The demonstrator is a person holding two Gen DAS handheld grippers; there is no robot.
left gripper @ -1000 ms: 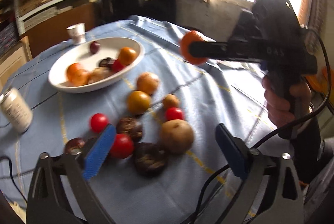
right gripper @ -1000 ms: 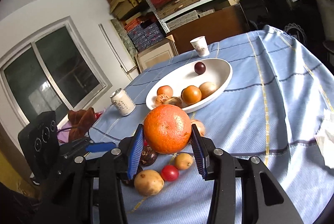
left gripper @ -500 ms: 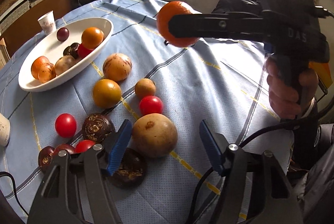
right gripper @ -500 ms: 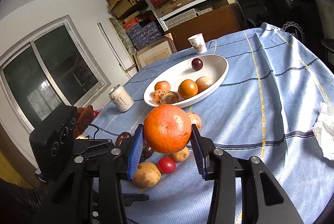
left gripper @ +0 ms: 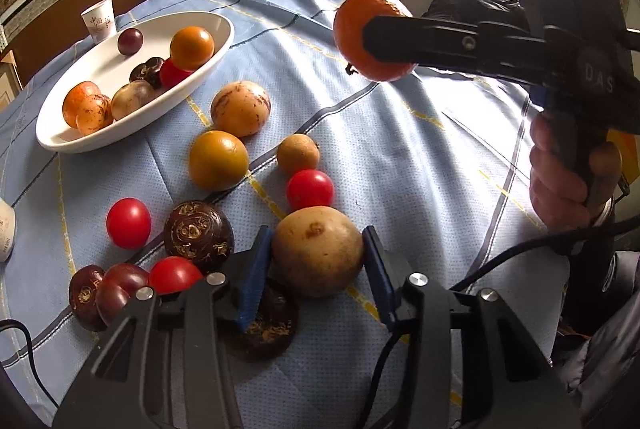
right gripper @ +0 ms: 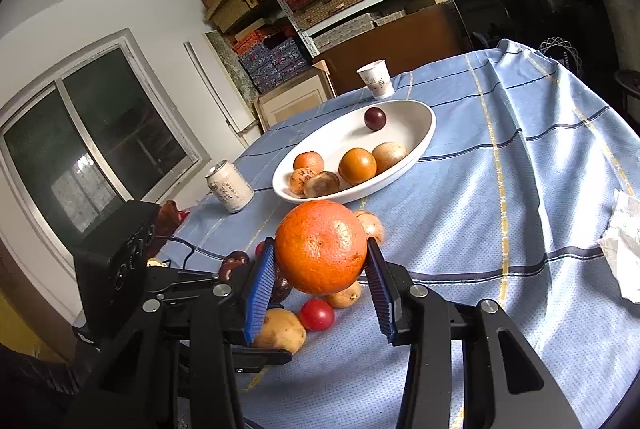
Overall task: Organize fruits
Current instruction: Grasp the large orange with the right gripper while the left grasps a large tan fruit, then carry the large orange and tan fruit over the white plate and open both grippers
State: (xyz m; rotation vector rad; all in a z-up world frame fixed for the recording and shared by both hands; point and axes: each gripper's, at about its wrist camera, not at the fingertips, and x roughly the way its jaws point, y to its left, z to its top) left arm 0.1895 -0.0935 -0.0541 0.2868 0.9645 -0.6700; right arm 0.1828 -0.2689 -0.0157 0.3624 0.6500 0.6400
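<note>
The left gripper [left gripper: 318,269] sits low on the blue tablecloth [left gripper: 400,157] with its 2 blue pads against both sides of a large tan fruit [left gripper: 318,251], which rests on the cloth; whether the pads are truly squeezing it cannot be told. The right gripper [right gripper: 322,279] is clamped on an orange [right gripper: 321,247] and holds it in the air above the cloth, on the near side of the white oval bowl [right gripper: 424,133].

Taking the tan fruit as the landmark: a red tomato [left gripper: 310,189] touches its far edge, and a small brown fruit [left gripper: 298,153] lies just beyond that. A dark patterned fruit [left gripper: 199,231] lies just left of it, beside the left pad, with another red tomato [left gripper: 173,273] and 2 dark fruits [left gripper: 100,289] further left. A flat dark fruit [left gripper: 264,325] lies partly under the left finger. A yellow-orange fruit [left gripper: 218,160] and a pale speckled fruit [left gripper: 240,108] lie between the tan fruit and the bowl, which already holds several fruits. A paper cup [right gripper: 376,79] stands behind the bowl, a drink can [right gripper: 229,187] to its left, and crumpled paper [right gripper: 624,245] lies well to the right.
</note>
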